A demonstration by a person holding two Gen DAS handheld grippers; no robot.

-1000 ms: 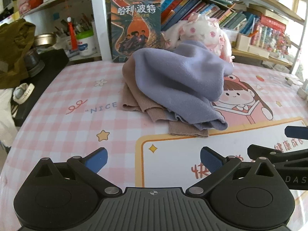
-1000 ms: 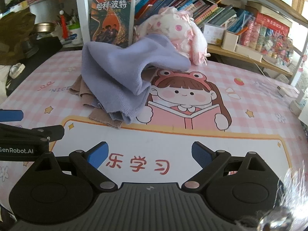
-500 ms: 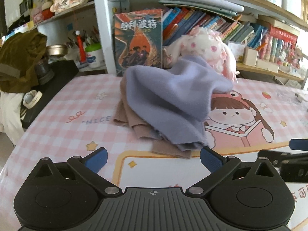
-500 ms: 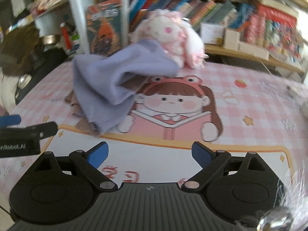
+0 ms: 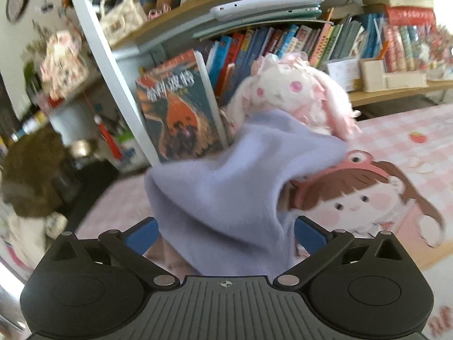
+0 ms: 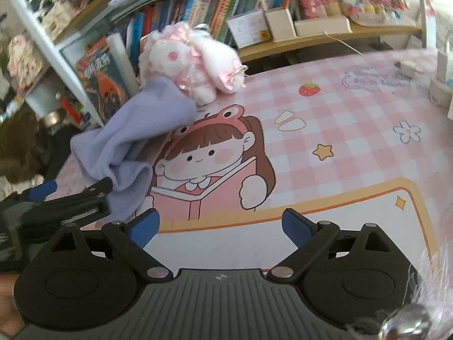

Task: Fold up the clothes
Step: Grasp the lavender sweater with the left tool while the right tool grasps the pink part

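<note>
**Left gripper moved in on the lilac garment**

Half a second earlier the left gripper (image 5: pixel 225 233) hung short of the pile; now it stood wide with the lilac garment (image 5: pixel 226 198) bunched between its fingers, nearer the mat's (image 6: pixel 354 130) left edge, leaning against the plush rabbit (image 6: pixel 195 56). I judged a first grasp close. The right gripper (image 6: pixel 220 223) was wide, empty over the printed mat. Motion blur hid whether fabric was pinched, and the brown garment beneath was mostly covered.
</note>
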